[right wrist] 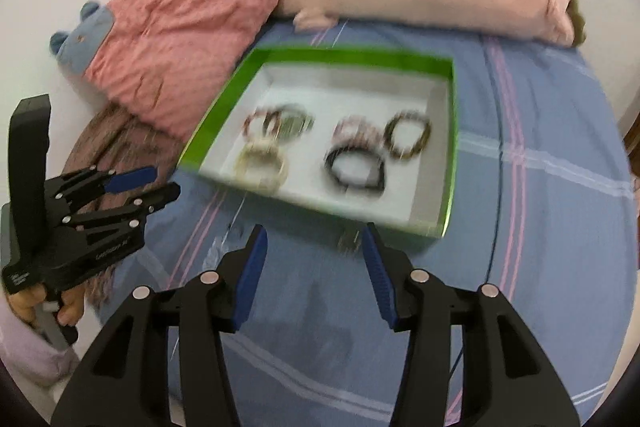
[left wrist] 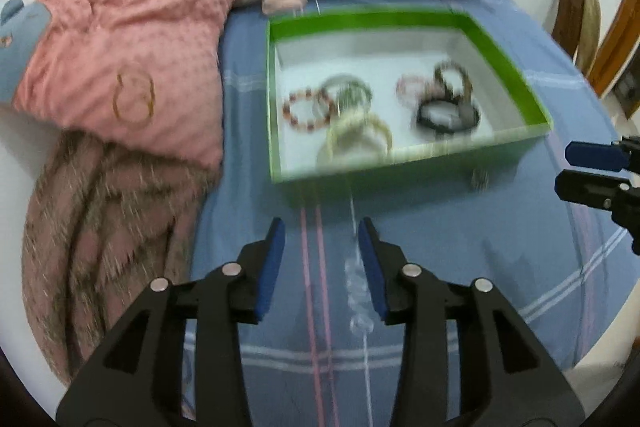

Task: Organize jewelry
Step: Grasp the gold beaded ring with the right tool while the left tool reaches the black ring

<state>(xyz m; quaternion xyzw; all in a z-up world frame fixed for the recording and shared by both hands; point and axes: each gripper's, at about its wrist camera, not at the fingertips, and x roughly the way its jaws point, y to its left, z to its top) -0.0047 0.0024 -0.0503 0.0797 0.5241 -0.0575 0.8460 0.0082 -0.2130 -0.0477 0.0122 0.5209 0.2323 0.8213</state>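
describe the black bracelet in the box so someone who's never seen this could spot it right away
On the blue striped bedspread sits a shallow green box with a white floor, holding two clusters of bracelets. The black bracelet lies in the cluster farther from the pink pillow, nearest the box's front wall. It is the only black, darkest piece.

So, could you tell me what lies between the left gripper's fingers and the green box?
Bare striped bedsheet, seen in the left wrist view; a clear beaded bracelet lies between the fingers.

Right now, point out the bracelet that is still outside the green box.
The clear bead bracelet lies on the blue bedsheet, between the open left tongs. The others sit inside the green box.
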